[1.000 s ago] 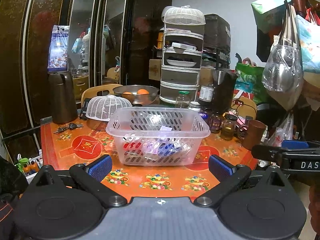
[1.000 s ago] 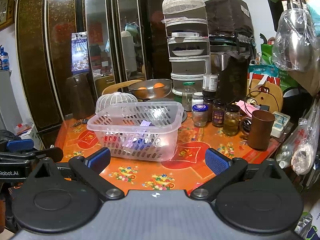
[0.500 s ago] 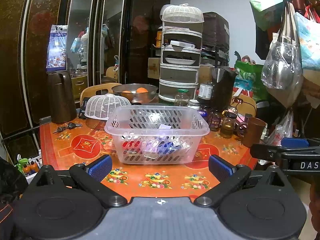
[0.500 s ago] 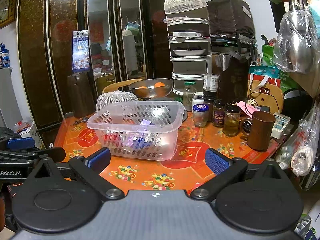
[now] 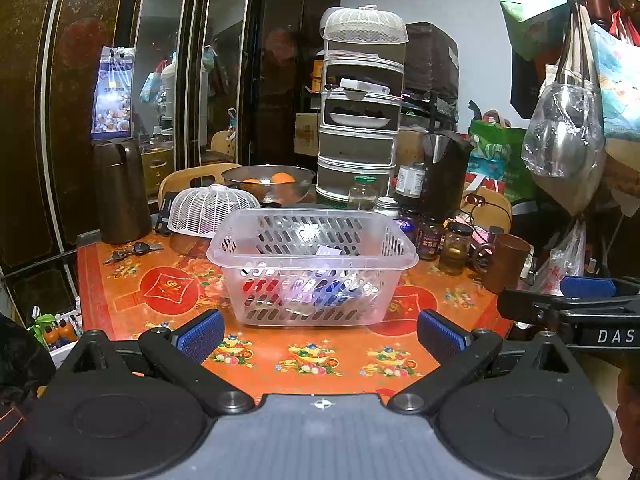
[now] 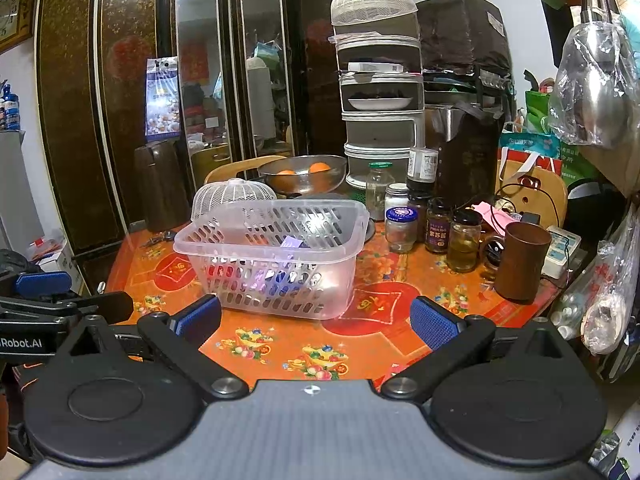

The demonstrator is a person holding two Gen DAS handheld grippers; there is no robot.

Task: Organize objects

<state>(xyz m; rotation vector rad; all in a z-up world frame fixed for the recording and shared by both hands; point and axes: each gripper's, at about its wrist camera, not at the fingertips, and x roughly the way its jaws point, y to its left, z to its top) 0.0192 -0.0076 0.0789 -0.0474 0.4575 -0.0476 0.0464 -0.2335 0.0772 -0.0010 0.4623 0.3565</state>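
The surface (image 5: 168, 288), red-orange and printed with medallions, fills the lower field of both views, and since a second ago almost nothing on it has shifted; your viewpoints have only drifted slightly, so by this reading the organizing has not advanced and no item has been taken up. The clear slotted basket (image 5: 312, 264) stands near the middle of the surface, well short of both tools. Inside it lies a loose heap of small red, blue and purple packets (image 5: 316, 292), seen through the slots; their exact kind cannot be told. Behind it, the metal bowl (image 5: 268, 182) holds two oranges (image 5: 282, 178), and a white mesh dome (image 5: 214, 210) sits just beside the basket's far left corner. To the right stands a brown cup (image 6: 520, 260), then a cluster of small jars (image 6: 438, 228). Your left tool (image 5: 320, 334) and right tool (image 6: 316, 322) both hang with pads wide apart, gripping nothing.
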